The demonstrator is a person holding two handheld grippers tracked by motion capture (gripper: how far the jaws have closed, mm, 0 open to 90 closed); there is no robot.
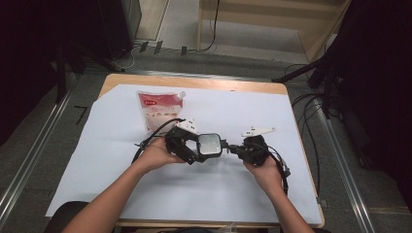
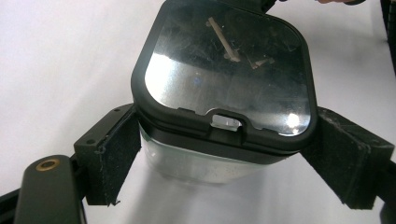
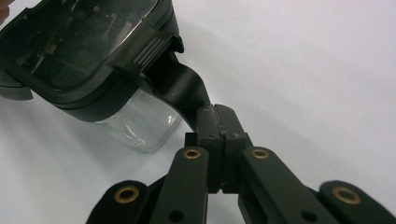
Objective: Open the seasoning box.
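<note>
Now the left claw [image 2: 219, 163] is clamping the clear jar [image 2: 205, 165] between its jaws, while the right claw [image 3: 219, 135] is pinching the lid's tab [image 3: 184, 91] together.

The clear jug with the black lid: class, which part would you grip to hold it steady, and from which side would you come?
Grip the jug by its black handle, coming from the person's right: the flat strap juts clear of the body, and the right tongs pinch it shut. The left tongs brace the clear walls under the lid from the opposite side.
</note>
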